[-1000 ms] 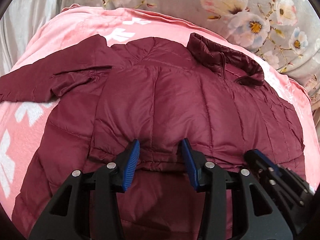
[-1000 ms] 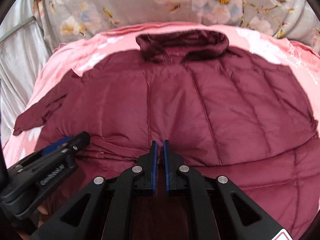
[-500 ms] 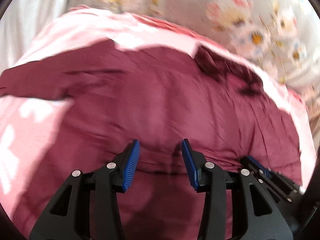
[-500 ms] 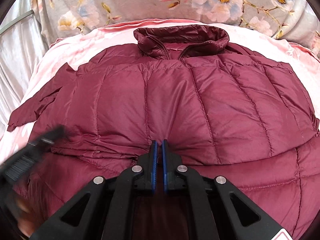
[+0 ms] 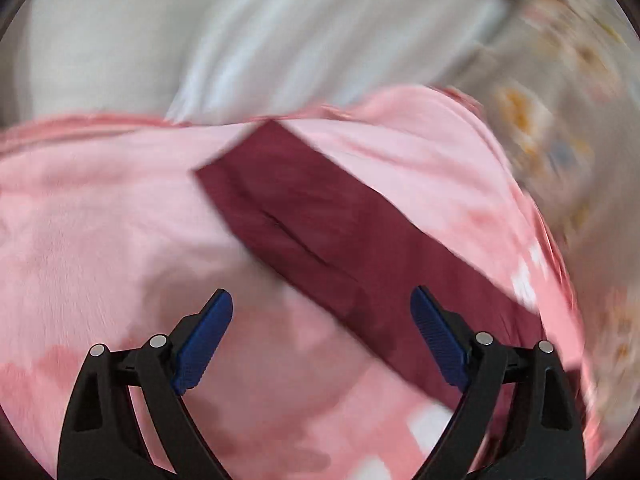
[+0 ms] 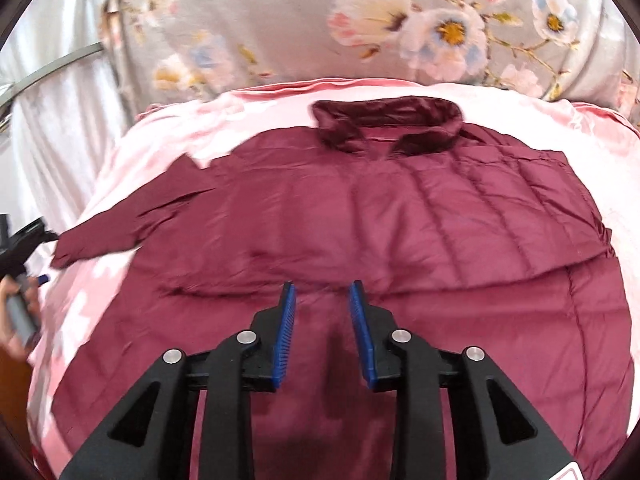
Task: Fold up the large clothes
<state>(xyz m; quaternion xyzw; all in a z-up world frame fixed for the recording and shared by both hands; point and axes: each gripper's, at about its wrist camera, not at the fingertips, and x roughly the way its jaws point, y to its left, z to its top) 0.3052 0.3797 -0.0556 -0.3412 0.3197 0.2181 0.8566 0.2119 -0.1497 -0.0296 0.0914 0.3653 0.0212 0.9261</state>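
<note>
A maroon quilted jacket lies flat on a pink blanket, collar at the far side, its lower part folded up over the body. One sleeve sticks out to the left. My right gripper is open and empty just above the folded hem. In the blurred left wrist view, my left gripper is wide open and empty, just short of the sleeve, which runs diagonally across the blanket. The left gripper also shows at the left edge of the right wrist view.
A grey floral cover lies behind the blanket. White cloth hangs at the left, also in the left wrist view. The blanket's edge drops off on the left.
My right gripper has opened and let go of the folded hem. My left gripper has opened wider and swung left from the jacket body to the outstretched sleeve.
</note>
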